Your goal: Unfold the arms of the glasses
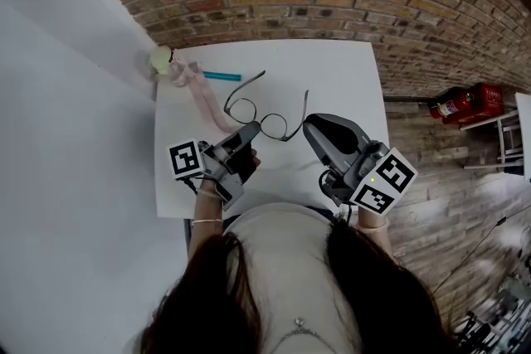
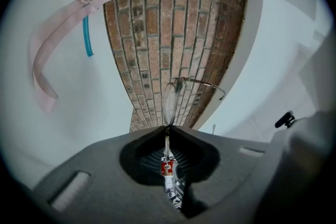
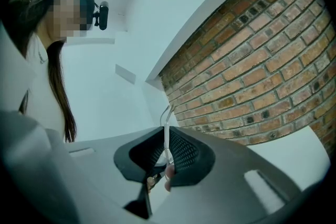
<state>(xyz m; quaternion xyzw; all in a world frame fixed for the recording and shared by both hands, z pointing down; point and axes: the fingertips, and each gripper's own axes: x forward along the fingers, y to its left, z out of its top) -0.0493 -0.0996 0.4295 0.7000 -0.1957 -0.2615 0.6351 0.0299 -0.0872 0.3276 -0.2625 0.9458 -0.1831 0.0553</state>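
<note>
I had the left claw clamped down on the glasses, its jaws pressed together on the rim of one lens, which showed edge-on in the left gripper view. The right claw was also closed, pinching a thin pale piece; from the head view I took this for the arm on that side, which stood swung out from the frame. The other arm was swung out too, pointing toward the far edge. The glasses sat over the middle of the surface; I could not tell whether they touched it. A pink strap and a teal stick lay near the far left corner.
</note>
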